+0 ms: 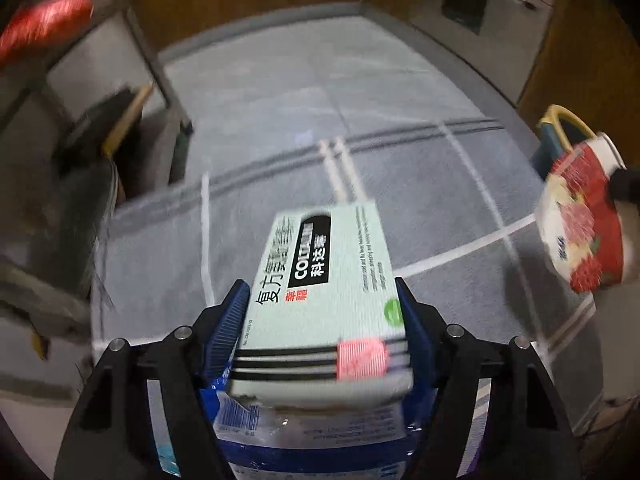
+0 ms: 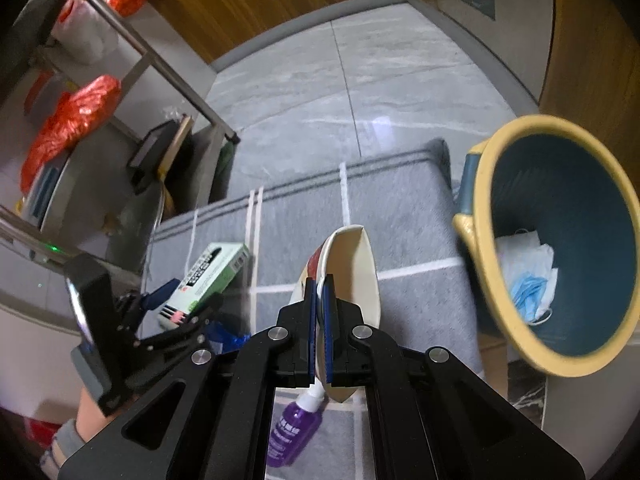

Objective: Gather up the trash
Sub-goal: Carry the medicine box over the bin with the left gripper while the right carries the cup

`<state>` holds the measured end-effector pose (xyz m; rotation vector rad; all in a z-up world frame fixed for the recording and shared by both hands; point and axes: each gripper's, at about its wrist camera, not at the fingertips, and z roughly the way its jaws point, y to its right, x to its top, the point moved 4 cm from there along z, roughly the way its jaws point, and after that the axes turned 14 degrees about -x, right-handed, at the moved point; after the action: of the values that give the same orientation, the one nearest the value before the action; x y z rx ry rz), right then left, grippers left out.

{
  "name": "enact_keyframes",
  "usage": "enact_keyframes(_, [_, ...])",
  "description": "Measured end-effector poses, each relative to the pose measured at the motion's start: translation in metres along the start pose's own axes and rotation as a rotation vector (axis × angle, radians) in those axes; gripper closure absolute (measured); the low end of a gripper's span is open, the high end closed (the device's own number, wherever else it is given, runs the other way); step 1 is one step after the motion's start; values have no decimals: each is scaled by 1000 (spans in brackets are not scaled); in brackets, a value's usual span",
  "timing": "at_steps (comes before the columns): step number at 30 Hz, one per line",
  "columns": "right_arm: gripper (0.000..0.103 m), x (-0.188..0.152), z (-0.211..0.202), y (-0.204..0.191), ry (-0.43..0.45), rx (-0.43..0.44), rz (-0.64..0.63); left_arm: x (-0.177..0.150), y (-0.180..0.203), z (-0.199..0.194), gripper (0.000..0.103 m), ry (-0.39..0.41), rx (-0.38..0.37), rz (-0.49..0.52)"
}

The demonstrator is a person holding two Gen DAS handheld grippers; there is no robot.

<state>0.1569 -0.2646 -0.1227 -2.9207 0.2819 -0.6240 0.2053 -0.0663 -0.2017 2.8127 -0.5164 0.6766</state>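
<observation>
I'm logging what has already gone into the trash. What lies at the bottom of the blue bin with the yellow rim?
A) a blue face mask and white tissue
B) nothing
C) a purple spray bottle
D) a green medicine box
A: the right wrist view looks into the bin, where a blue face mask lies on crumpled white tissue.

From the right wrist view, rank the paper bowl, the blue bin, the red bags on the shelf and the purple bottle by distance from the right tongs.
1. White paper bowl: clamped in the right tongs.
2. Purple plastic bottle: just below, on the grey rug.
3. Blue bin with yellow rim: right.
4. Red plastic bags: on the metal shelf, far left.
</observation>
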Motion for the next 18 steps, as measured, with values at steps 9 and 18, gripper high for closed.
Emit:
enact_keyframes(9, [99, 11, -13, 28, 42, -26, 38, 18, 46, -14, 84, 15, -55, 84])
enact_keyframes(18, [99, 15, -23, 36, 50, -4, 47, 16, 34, 7, 85, -18, -81, -14])
